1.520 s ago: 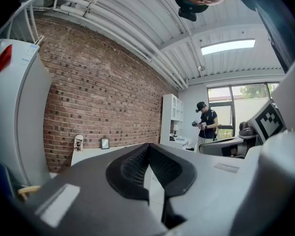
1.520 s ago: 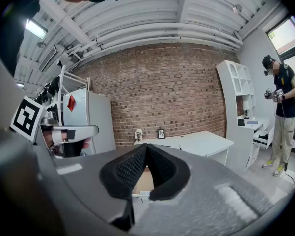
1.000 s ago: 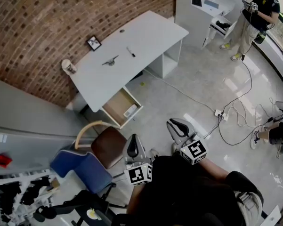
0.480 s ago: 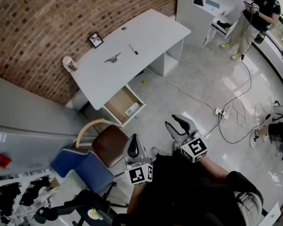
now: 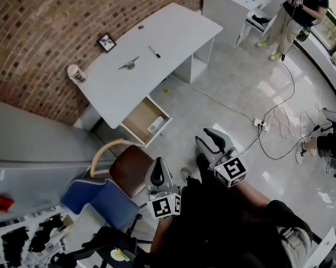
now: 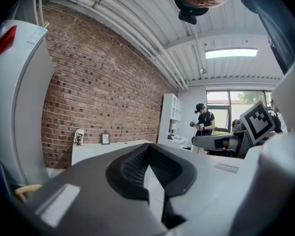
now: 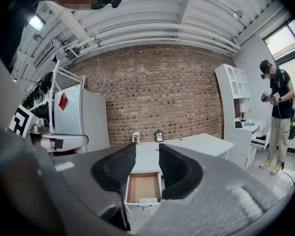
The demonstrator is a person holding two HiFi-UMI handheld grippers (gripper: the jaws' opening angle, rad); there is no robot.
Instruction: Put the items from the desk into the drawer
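Items sit on the desk (image 5: 179, 32): a figurine (image 5: 74, 73) at its left corner, a frame (image 5: 106, 42) by the back edge, a small grey thing (image 5: 129, 64) and a pen (image 5: 155, 52) mid-desk. The drawer (image 5: 140, 119) under the front edge stands open with a white box (image 5: 156, 126) inside. Well apart from the desk, the left gripper (image 5: 159, 173) has its jaws closed together, empty; the right gripper (image 5: 211, 140) has jaws that have just been opening, now partly apart, nothing between
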